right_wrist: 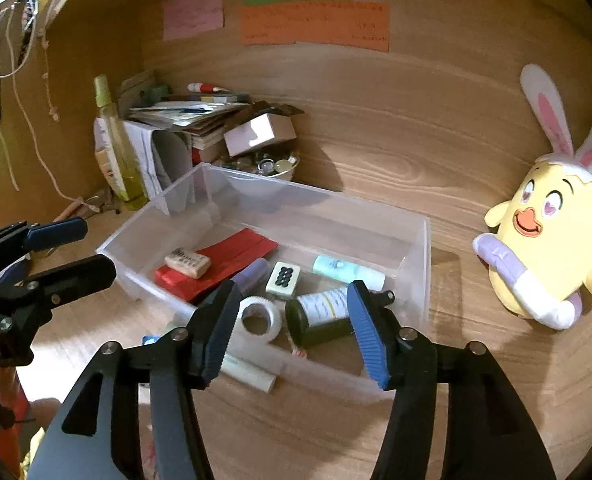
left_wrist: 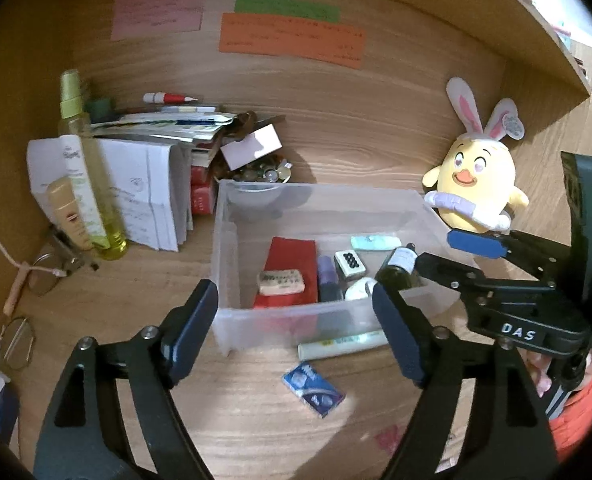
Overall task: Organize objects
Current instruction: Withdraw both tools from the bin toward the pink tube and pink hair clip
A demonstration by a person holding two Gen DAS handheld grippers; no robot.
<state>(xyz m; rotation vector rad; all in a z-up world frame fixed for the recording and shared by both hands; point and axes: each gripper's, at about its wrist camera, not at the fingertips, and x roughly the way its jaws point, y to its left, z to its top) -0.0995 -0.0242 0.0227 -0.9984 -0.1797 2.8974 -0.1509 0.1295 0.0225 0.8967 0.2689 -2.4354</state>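
Note:
A clear plastic bin [left_wrist: 231, 216] [right_wrist: 424, 264] stands on the wooden desk. It holds a red folder [left_wrist: 291, 260], an eraser [right_wrist: 187, 263], a mahjong tile [right_wrist: 283, 278], a tape roll [right_wrist: 260, 317], a mint tube [right_wrist: 348, 274] and a dark green bottle [right_wrist: 320, 316]. My left gripper [left_wrist: 296, 328] is open over the bin's near wall. My right gripper [right_wrist: 291, 332] is open above the bottle and tape roll, holding nothing; it shows in the left wrist view [left_wrist: 448, 252] at the bin's right end. A pale tube [left_wrist: 344, 346] and a blue packet [left_wrist: 314, 388] lie on the desk before the bin.
A yellow chick plush [right_wrist: 544, 240] with bunny ears sits right of the bin. Spray bottle [left_wrist: 83, 160], papers and books [left_wrist: 155, 184], a bowl of small items [right_wrist: 263, 168] and glasses [left_wrist: 43, 276] crowd the left back. Coloured notes [left_wrist: 291, 38] hang on the back panel.

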